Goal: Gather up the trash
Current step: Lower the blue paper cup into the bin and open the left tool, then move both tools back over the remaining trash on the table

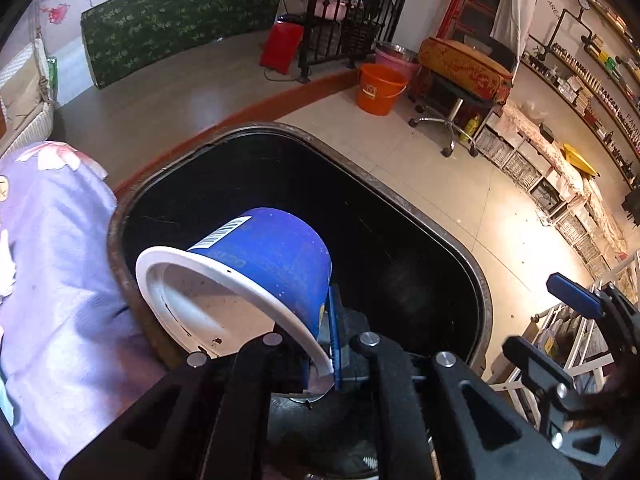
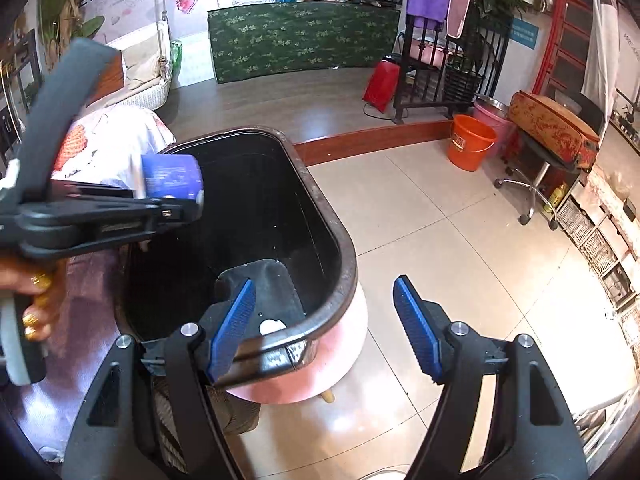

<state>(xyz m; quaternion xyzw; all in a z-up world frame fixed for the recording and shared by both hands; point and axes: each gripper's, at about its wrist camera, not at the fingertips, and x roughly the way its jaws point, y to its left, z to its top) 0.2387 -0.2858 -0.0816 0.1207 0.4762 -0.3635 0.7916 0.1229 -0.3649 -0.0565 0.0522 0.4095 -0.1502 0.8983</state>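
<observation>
Left tongs (image 1: 320, 360) clamped on the white rim of a blue cup (image 1: 256, 276), tipped on its side directly over the black bin's (image 1: 400, 240) opening. Right tongs (image 2: 324, 328) spread wide, holding nothing; one blue pad (image 2: 234, 328) over the bin's near rim, the other outside it over the floor (image 2: 440, 220).
</observation>
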